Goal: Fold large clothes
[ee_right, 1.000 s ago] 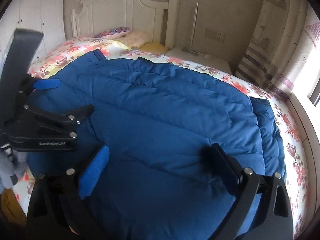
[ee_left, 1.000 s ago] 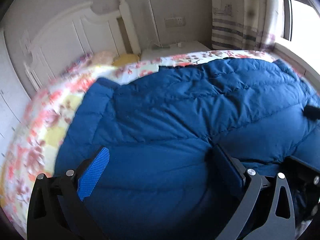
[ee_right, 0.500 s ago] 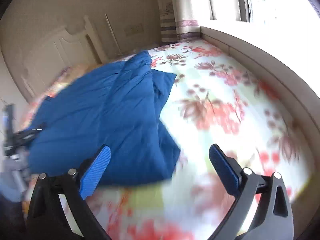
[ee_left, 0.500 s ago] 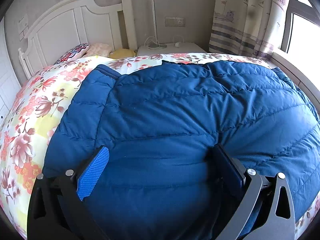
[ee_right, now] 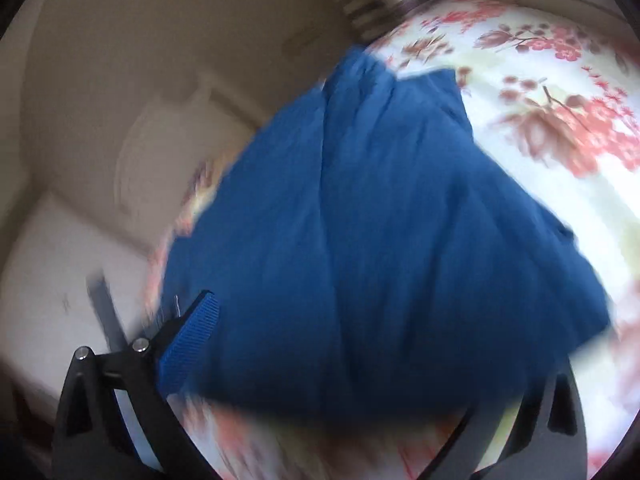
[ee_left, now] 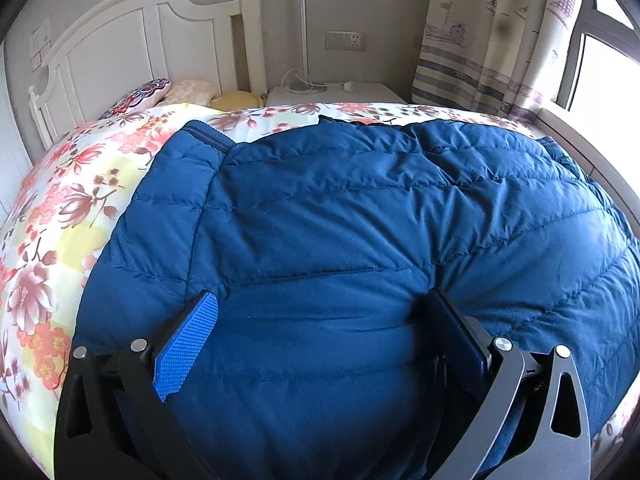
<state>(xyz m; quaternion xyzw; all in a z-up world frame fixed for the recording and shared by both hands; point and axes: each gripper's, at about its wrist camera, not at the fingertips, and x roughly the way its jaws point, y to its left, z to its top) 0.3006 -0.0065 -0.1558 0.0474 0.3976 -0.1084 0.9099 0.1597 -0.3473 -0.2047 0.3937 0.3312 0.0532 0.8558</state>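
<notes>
A large blue quilted down jacket (ee_left: 340, 240) lies spread on the floral bedsheet (ee_left: 60, 208). My left gripper (ee_left: 320, 340) is open and low over the jacket's near part, its blue-padded fingers (ee_left: 188, 344) wide apart with nothing between them. In the blurred right wrist view the same jacket (ee_right: 380, 220) fills the middle on the sheet (ee_right: 560, 120). My right gripper (ee_right: 352, 360) is open and empty above the jacket's near edge; its right finger is mostly hidden behind the blue cloth.
A white headboard (ee_left: 132, 40) and pillows (ee_left: 188, 90) stand at the bed's far end. A white nightstand (ee_left: 336, 94) with a lamp pole is beside it. A curtain (ee_left: 488, 32) and window sill (ee_left: 592, 152) run along the right.
The left view has settled over the jacket with little movement. The right gripper has swung fast and rolled, from facing the bed's window side to facing the jacket's edge; the view is motion-blurred.
</notes>
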